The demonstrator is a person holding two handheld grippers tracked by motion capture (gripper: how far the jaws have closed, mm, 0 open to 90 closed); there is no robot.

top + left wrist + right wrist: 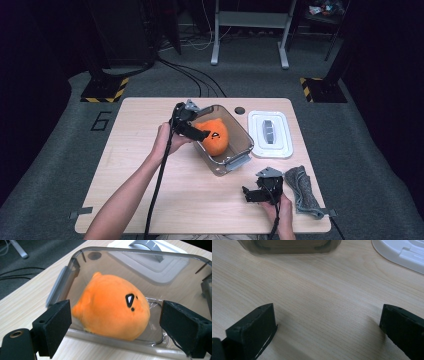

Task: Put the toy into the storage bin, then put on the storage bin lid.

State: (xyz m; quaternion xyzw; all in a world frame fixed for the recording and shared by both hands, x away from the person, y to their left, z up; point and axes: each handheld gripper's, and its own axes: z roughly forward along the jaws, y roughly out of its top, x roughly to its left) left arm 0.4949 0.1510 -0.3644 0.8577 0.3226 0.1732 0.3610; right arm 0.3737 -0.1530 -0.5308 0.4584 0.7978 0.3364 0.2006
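Note:
An orange plush toy (215, 136) with a small black face lies inside a clear plastic container (248, 142) at the middle of the table. My left gripper (204, 134) hovers at the container's left rim, open, with its jaws apart and nothing pressed between them. In the left gripper view the plush toy (110, 312) rests on the container (140, 253) floor beyond the near wall, framed by my left gripper (116, 310). My right gripper (248, 193) rests low near the table's front, open, over bare wood. In its own view the right gripper (327, 312) holds nothing.
A white lid (270, 132) with a grey handle lies flat to the right of the container. A folded grey cloth (302, 192) sits at the front right, beside my right hand. A small dark hole (240, 110) marks the tabletop behind the container.

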